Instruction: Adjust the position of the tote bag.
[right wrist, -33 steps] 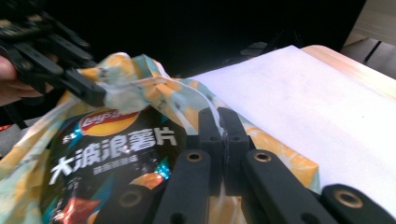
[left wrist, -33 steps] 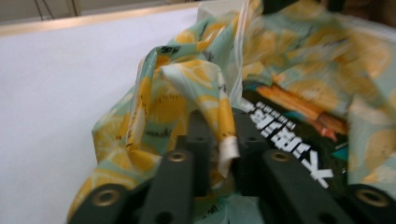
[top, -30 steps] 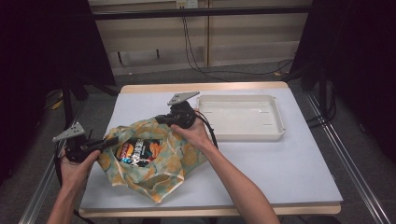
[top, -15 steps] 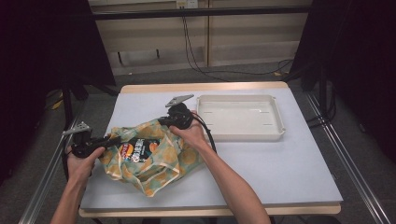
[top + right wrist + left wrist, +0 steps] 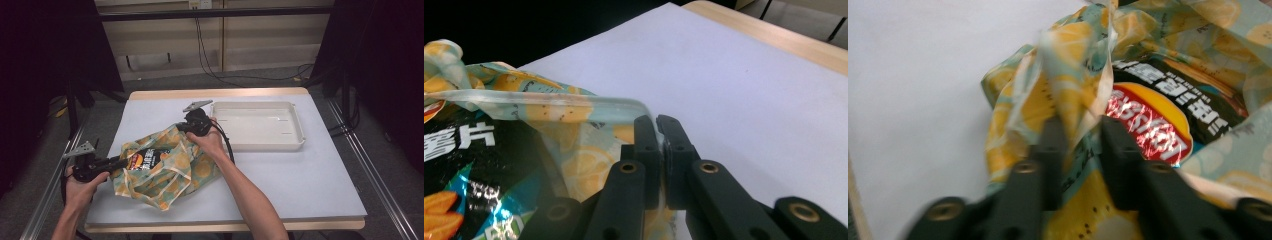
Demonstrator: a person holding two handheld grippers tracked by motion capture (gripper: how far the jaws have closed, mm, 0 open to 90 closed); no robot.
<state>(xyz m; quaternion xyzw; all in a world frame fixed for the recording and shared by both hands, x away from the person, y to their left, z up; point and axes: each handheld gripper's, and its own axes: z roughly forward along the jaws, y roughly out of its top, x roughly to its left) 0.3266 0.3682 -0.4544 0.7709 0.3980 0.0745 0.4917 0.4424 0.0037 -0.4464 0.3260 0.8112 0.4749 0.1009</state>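
Note:
A lemon-print cloth bag (image 5: 175, 175) lies on the white table (image 5: 300, 185) with a dark snack packet (image 5: 146, 159) showing in its mouth. My left gripper (image 5: 125, 161) reaches in from the left. In the left gripper view its jaws (image 5: 1083, 135) have just been closing, and a bunched fold of the bag (image 5: 1048, 85) fills the gap beside the packet (image 5: 1153, 125). At the bag's far edge my right gripper (image 5: 181, 127) is shut on the rim. The right gripper view shows that gripper (image 5: 656, 122) pinching the pale rim strip (image 5: 549, 102) over the packet (image 5: 464, 165).
A white rectangular tray (image 5: 300, 142) stands at the back right of the table, just beyond the right hand. The table's wooden edge (image 5: 215, 93) runs along the far side. Metal rails (image 5: 45, 200) flank the table.
Both hands have sunk a little with the bag's rim, and the bag has settled lower and flatter on the table. The left gripper has drifted toward the near left.

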